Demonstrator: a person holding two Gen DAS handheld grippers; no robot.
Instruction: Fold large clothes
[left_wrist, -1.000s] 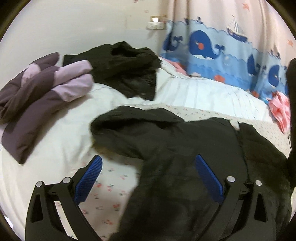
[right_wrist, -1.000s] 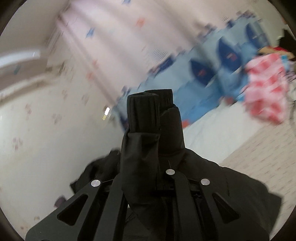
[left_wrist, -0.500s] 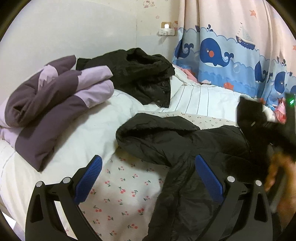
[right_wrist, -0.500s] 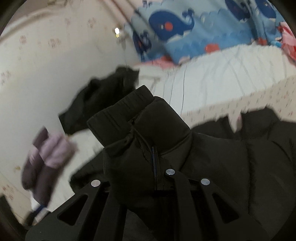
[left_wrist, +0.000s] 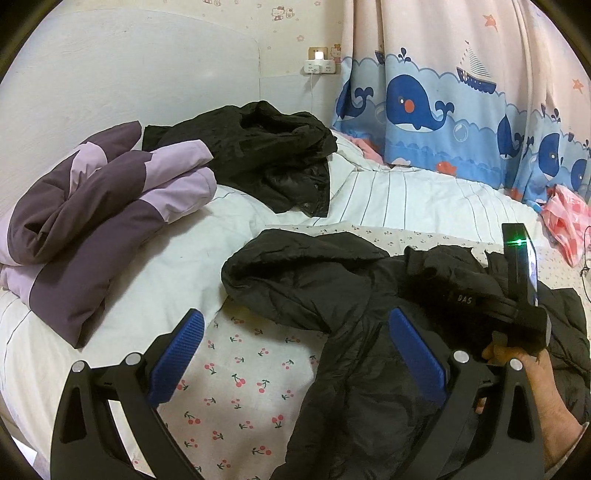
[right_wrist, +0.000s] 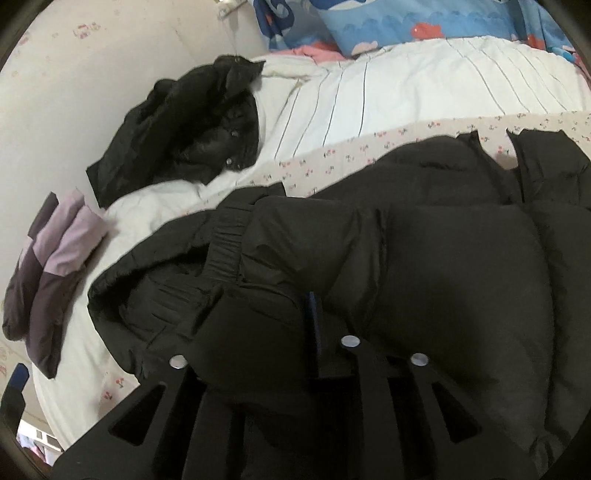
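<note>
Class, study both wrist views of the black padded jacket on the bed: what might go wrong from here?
1. The right hand-held gripper is opening with the sleeve between its jaws; the puffy sleeve may spring off the black jacket.
2. The left hand-held gripper hovers open, pinning nothing, so the folded layers could slide.

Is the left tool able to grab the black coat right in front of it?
Probably yes. The left tool is open, and the black coat lies spread on the bed just ahead, already beside one blue pad. Nothing lies between them.
</note>
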